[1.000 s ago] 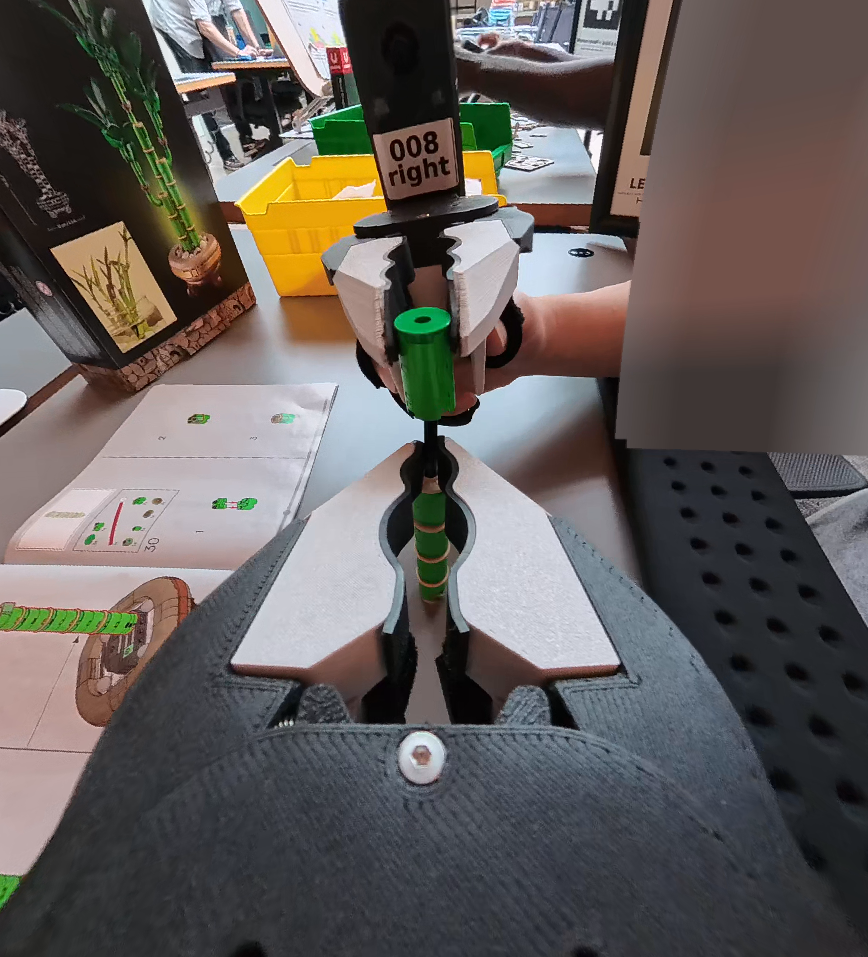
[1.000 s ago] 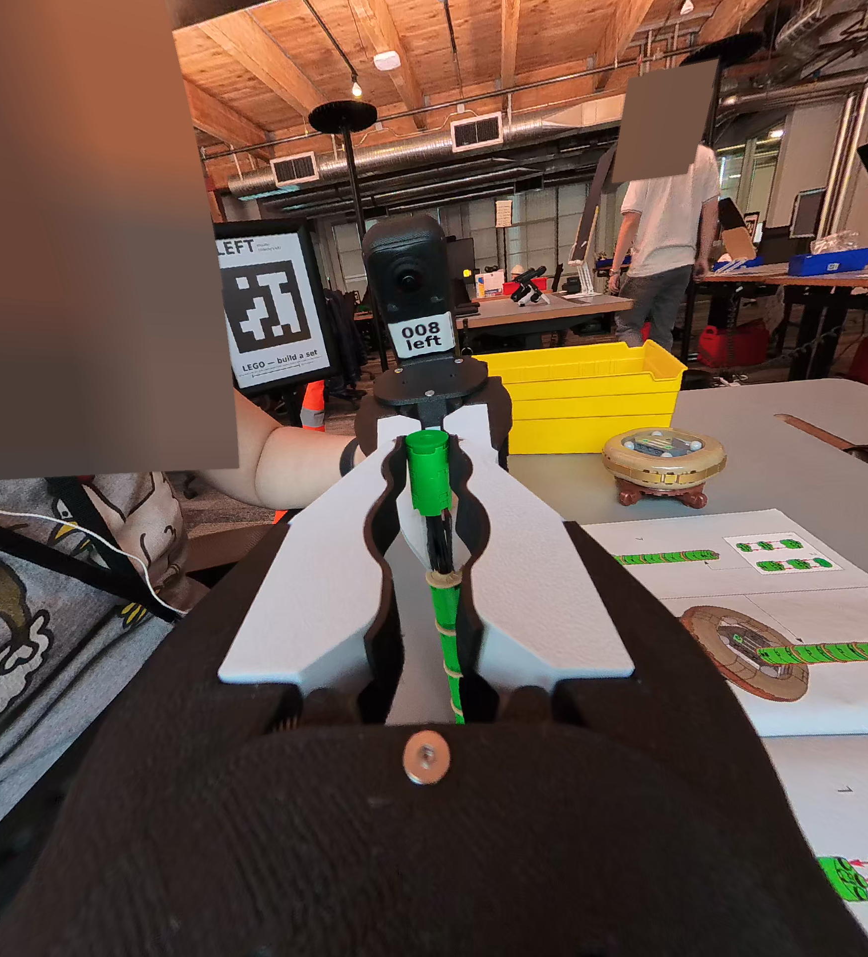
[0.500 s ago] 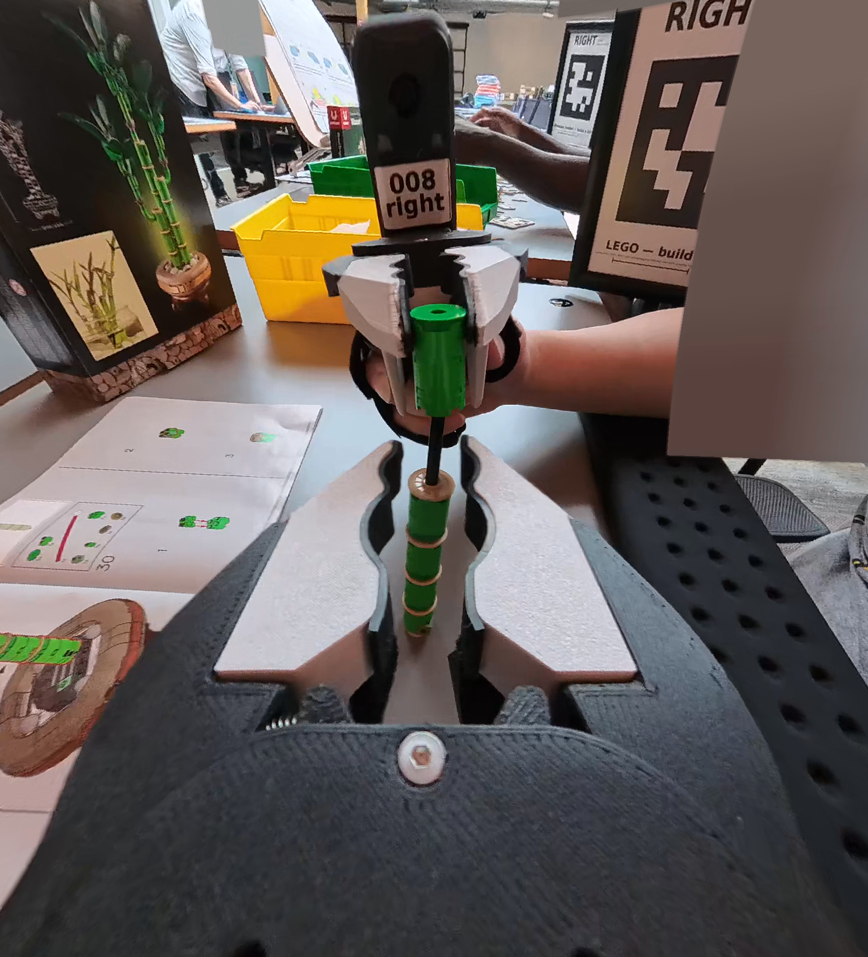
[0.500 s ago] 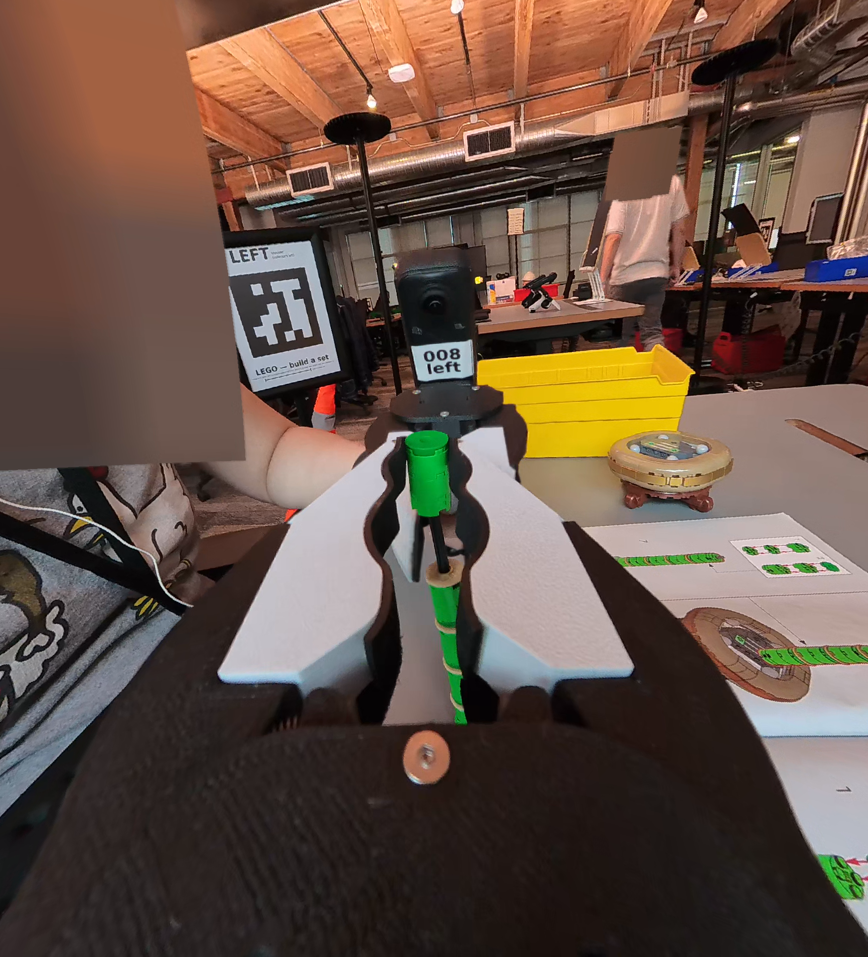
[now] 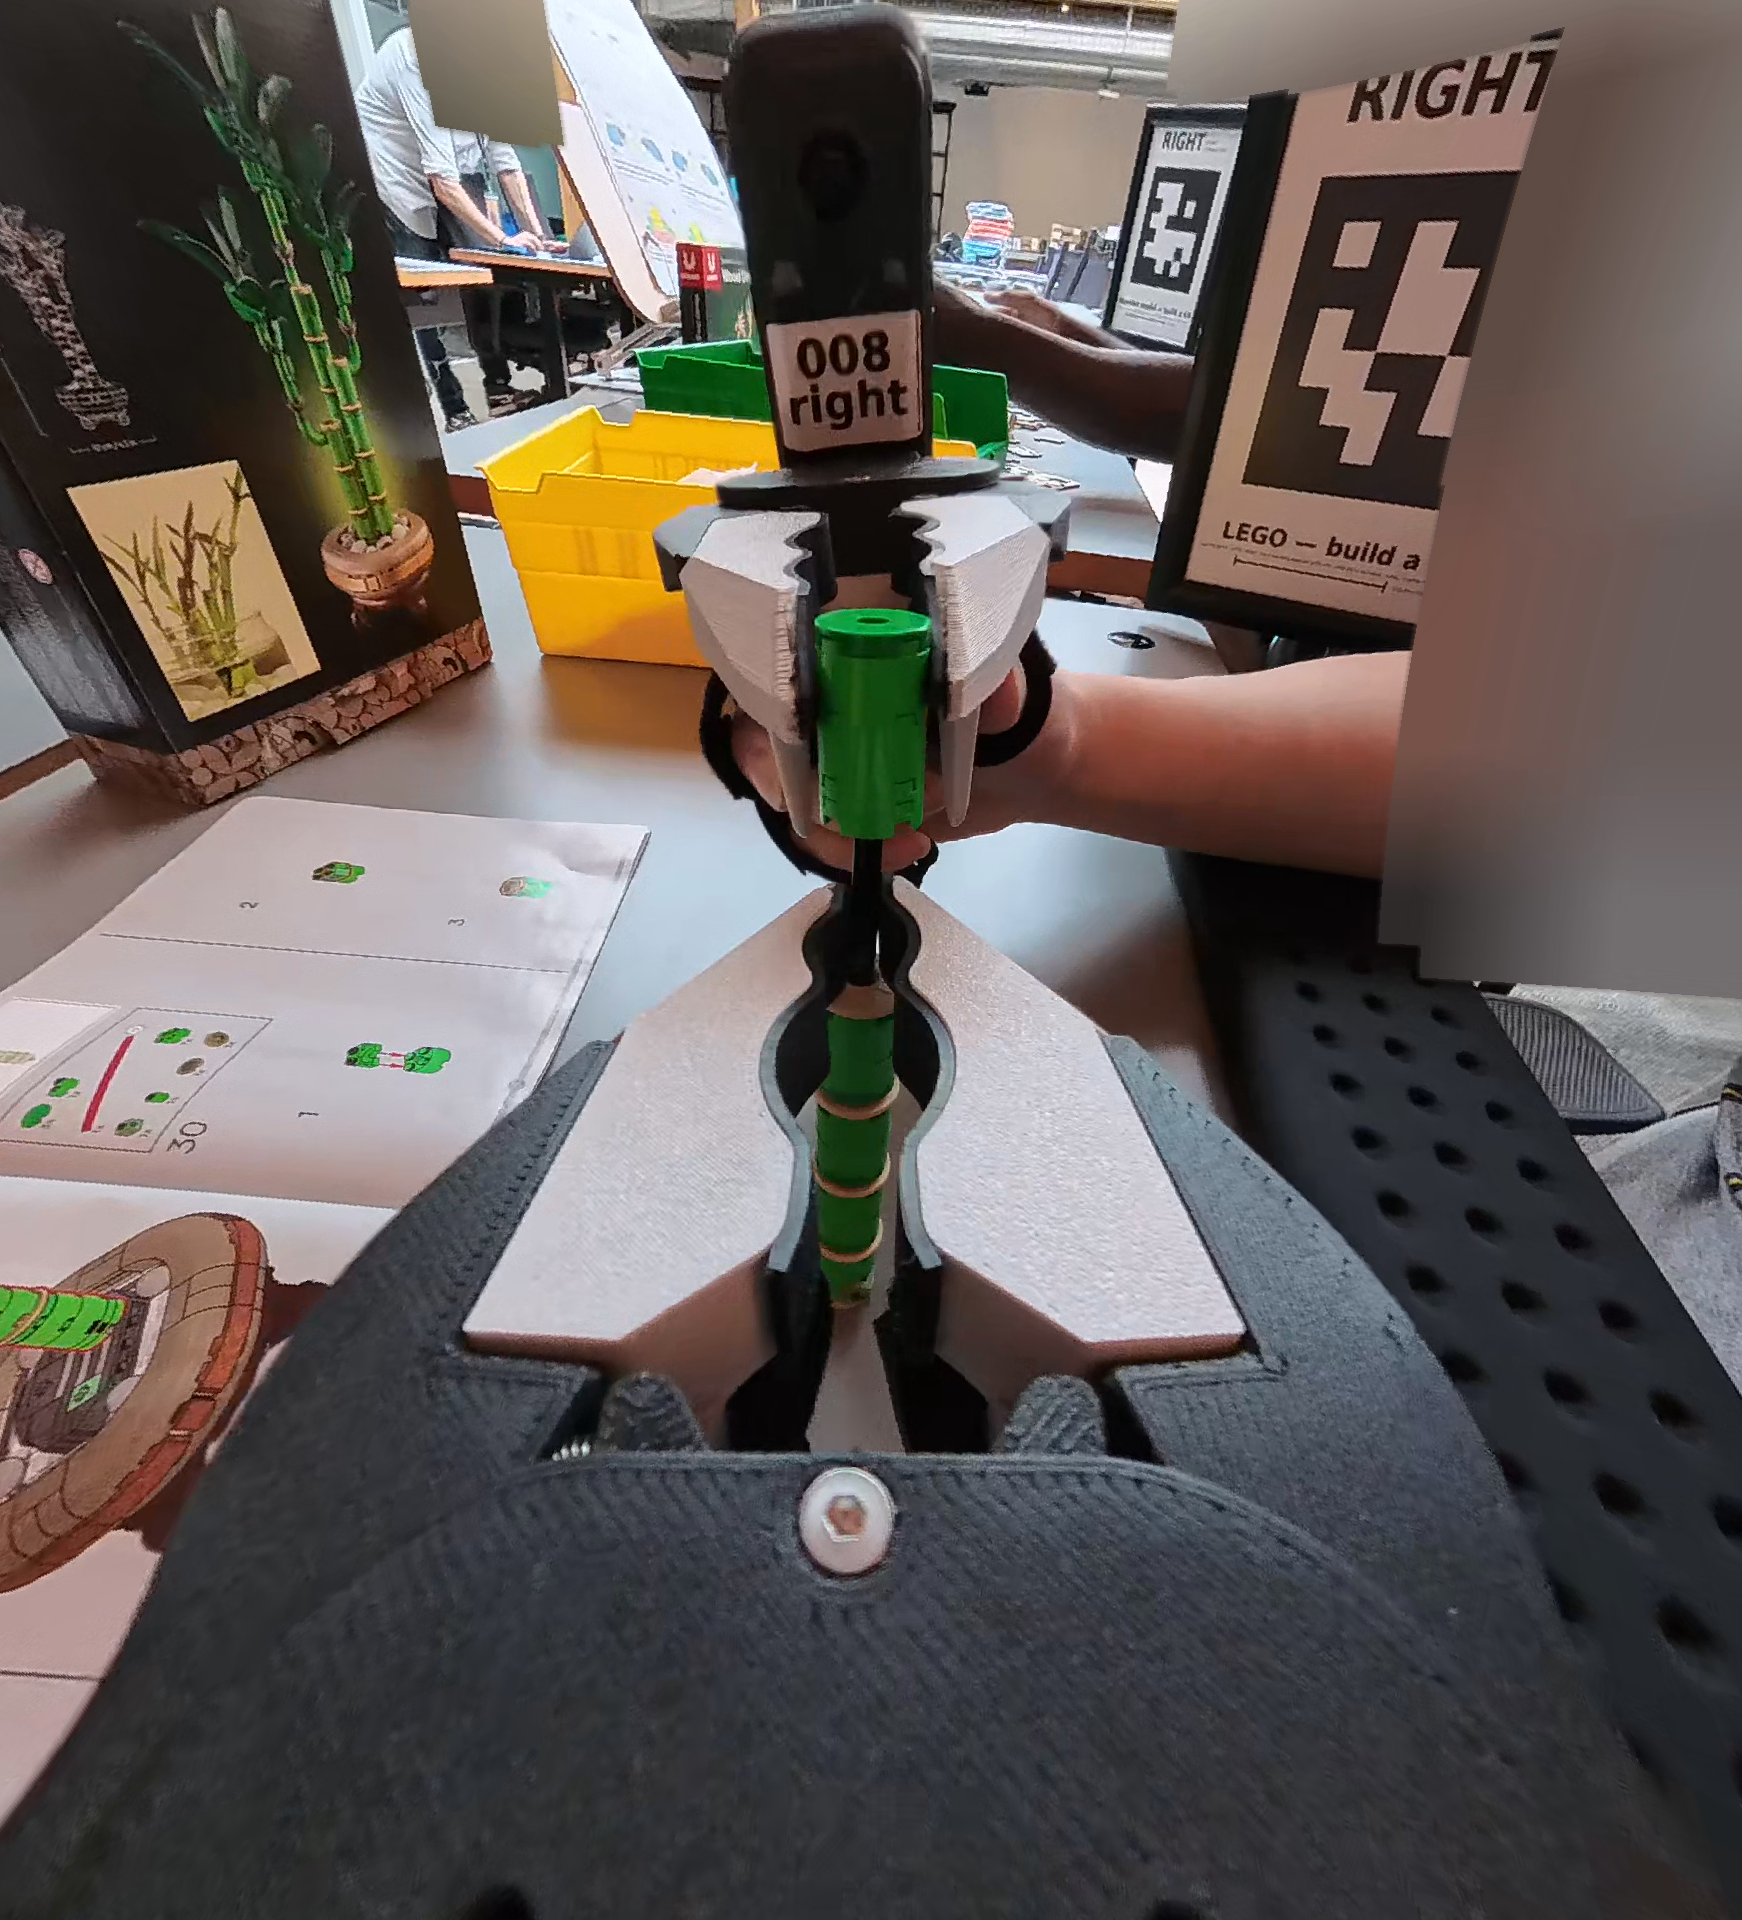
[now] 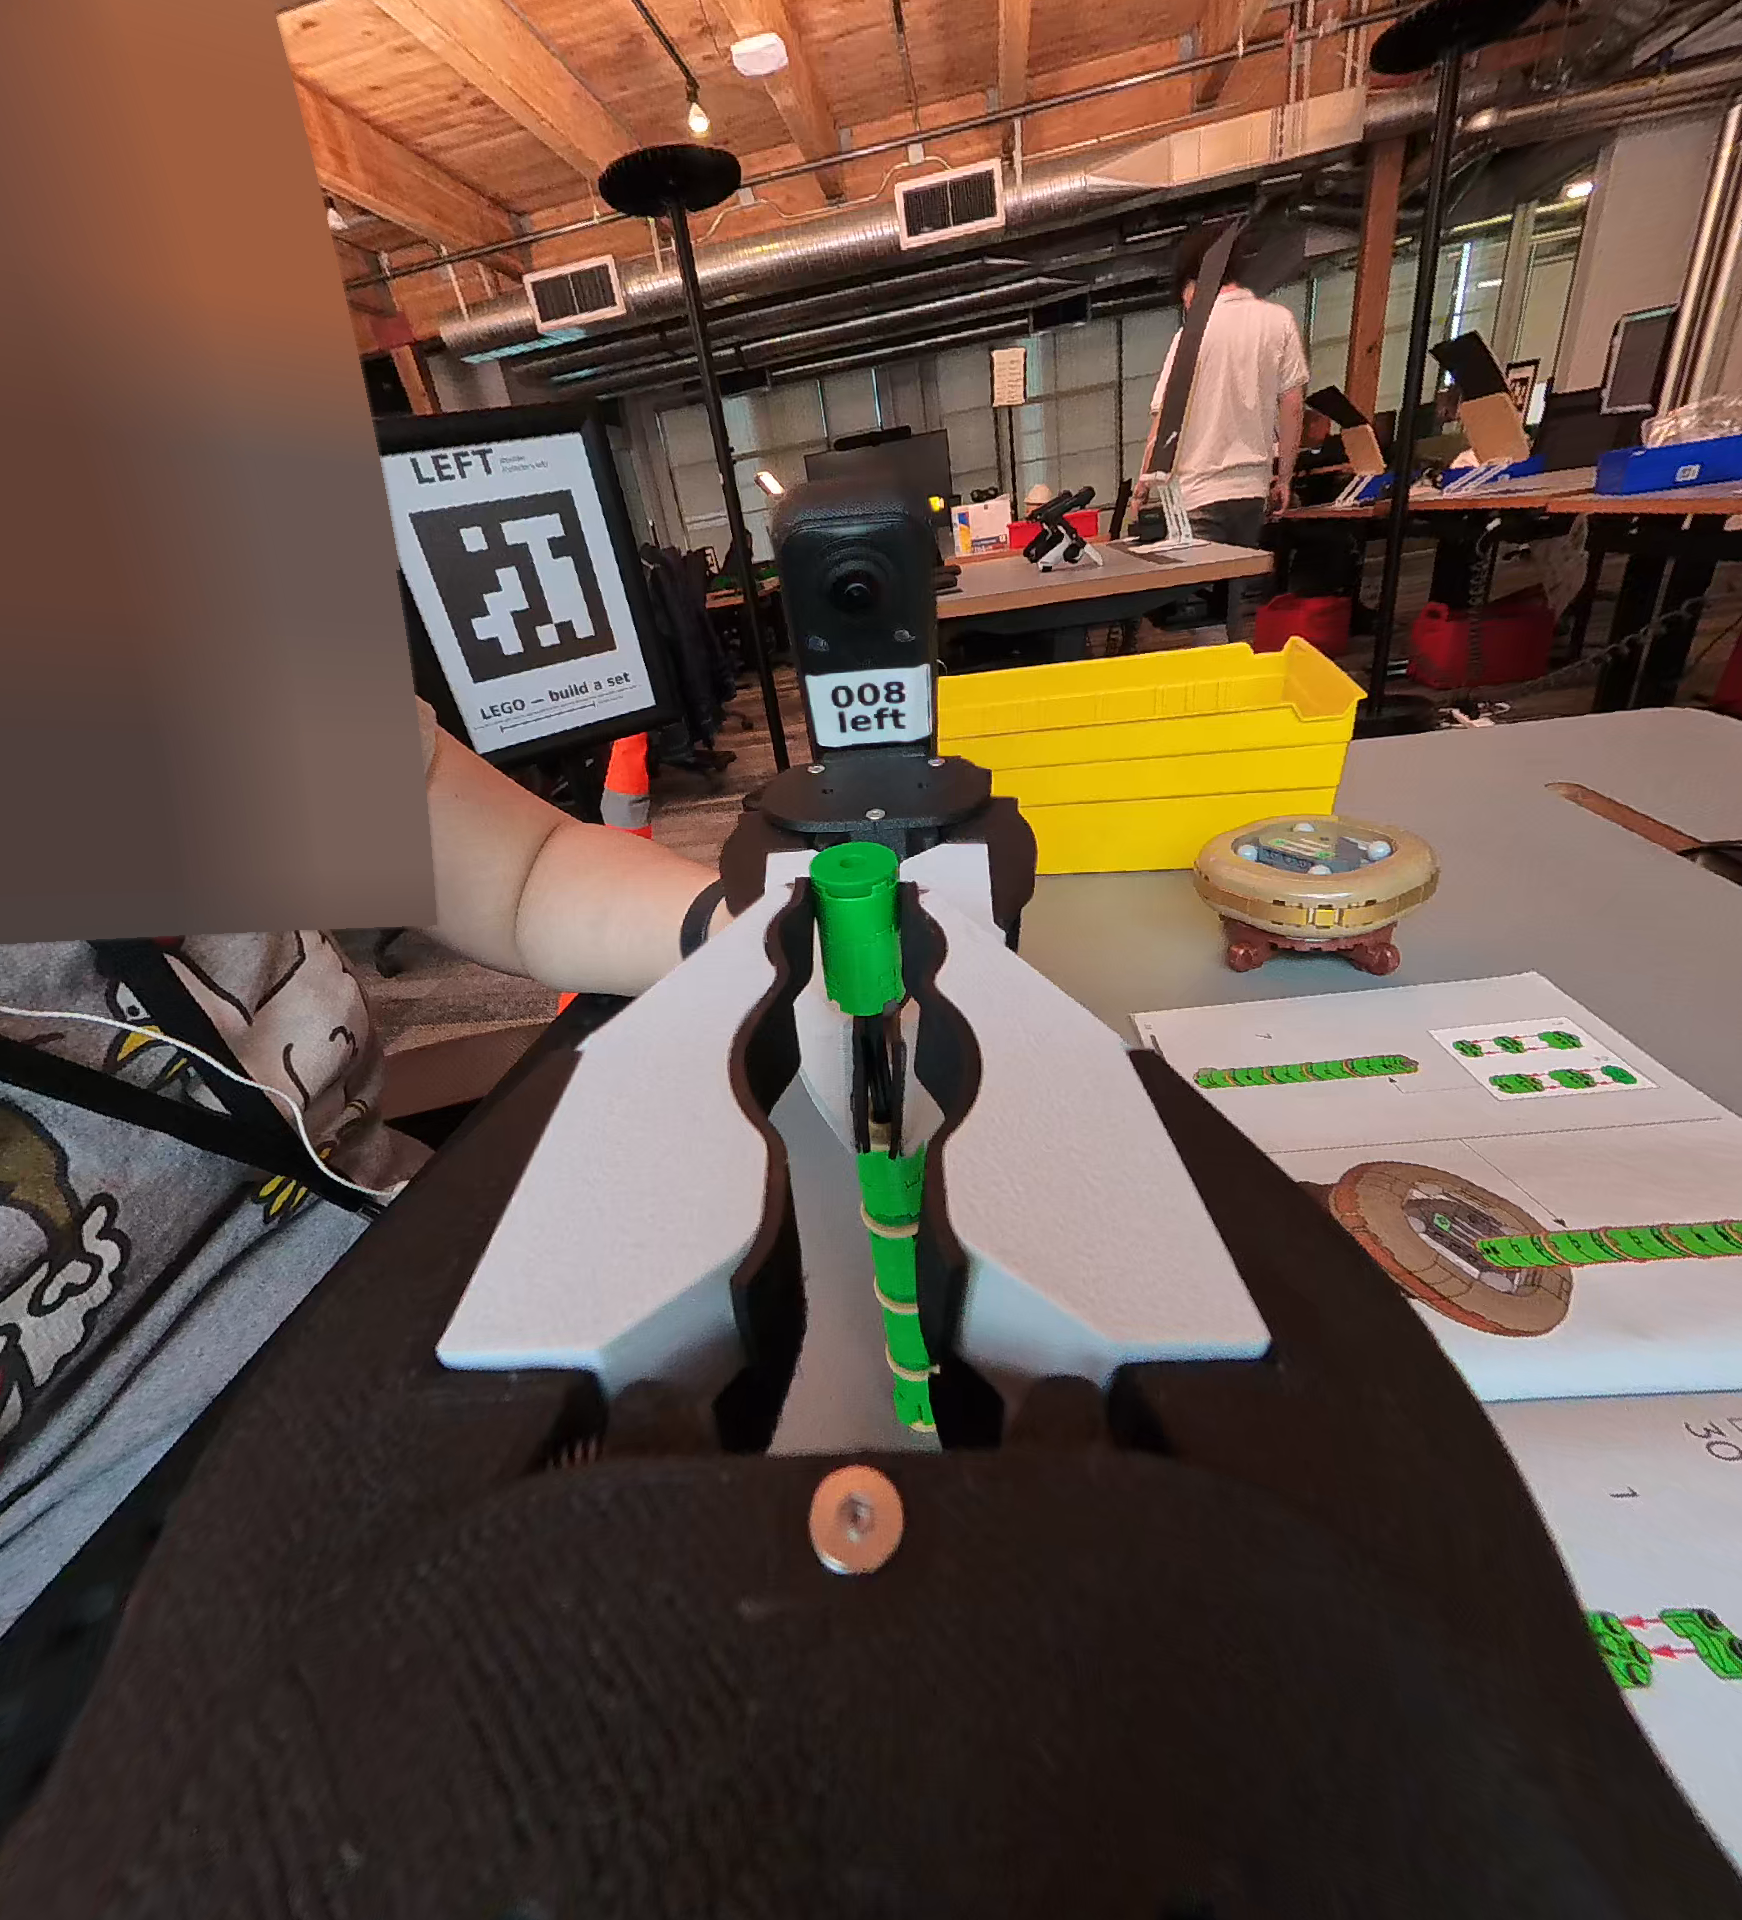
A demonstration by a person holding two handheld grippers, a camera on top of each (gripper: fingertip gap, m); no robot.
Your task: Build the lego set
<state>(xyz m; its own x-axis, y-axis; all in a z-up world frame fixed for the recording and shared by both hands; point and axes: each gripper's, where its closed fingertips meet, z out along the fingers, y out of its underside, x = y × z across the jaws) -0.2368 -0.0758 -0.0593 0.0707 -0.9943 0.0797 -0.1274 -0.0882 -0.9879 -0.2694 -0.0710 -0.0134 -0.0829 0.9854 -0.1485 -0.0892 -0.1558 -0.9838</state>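
In the left wrist view my left gripper point(image 5: 859, 914) is shut on a thin black rod point(image 5: 865, 883). A stalk of green segments with tan rings point(image 5: 851, 1153) sits on that rod, in the hollow between my left fingers. The rod runs up into a plain green cylinder point(image 5: 867, 717). My right gripper point(image 5: 872, 810) faces the left one and is shut on that cylinder. In the right wrist view my right gripper point(image 6: 851, 894) presses the green cylinder point(image 6: 854, 925) from both sides. The black rod point(image 6: 872, 1081) and the green stalk point(image 6: 893, 1268) hang below it.
An open instruction booklet point(image 5: 327, 987) lies on the grey table and also shows in the right wrist view point(image 6: 1469, 1195). A round tan pot base point(image 6: 1314, 883), a yellow bin point(image 6: 1137, 758) and the set's box point(image 5: 171, 364) stand farther back. A black perforated chair point(image 5: 1469, 1247) is at my right. The gap from one gripper's tips to the other's is roughly 5 centimetres.
My left gripper opened around the stalk half a second ago and has shut on the black rod again. The right gripper has kept its hold on the green cylinder.
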